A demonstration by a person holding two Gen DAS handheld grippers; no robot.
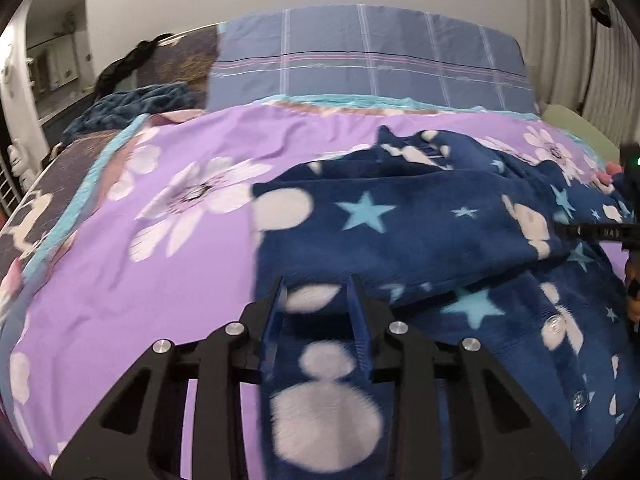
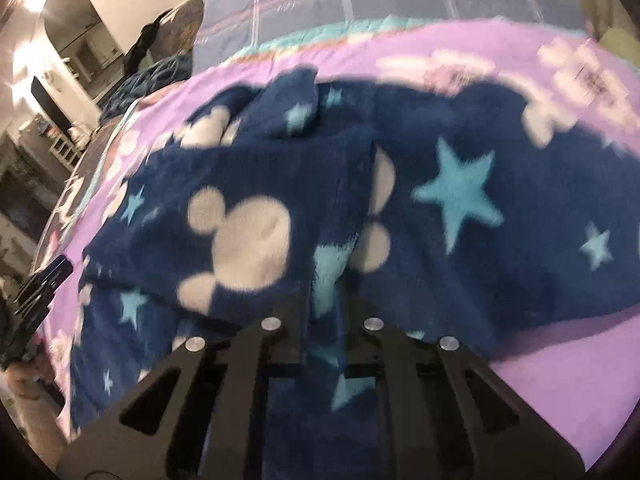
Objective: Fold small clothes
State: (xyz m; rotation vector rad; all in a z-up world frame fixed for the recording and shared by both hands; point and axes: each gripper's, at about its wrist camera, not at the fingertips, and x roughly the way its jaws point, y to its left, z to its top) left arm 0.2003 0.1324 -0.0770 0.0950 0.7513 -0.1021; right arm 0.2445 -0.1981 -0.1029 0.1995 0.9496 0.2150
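Observation:
A navy fleece garment (image 1: 400,232) with white mouse heads, light blue stars and buttons lies on a purple flowered bedspread (image 1: 132,264). My left gripper (image 1: 318,288) stands partly open astride the garment's left edge, with fabric between its fingers. My right gripper (image 2: 325,304) is over the garment (image 2: 248,232), its fingers close together with a fold of the fleece between them. The right gripper also shows at the right edge of the left wrist view (image 1: 600,232).
A blue plaid pillow (image 1: 368,60) lies at the head of the bed. A dark blue blanket (image 1: 132,104) and a black item (image 1: 124,64) sit at the far left. Curtains (image 1: 572,40) hang at the right. A doorway (image 2: 76,48) opens at the left.

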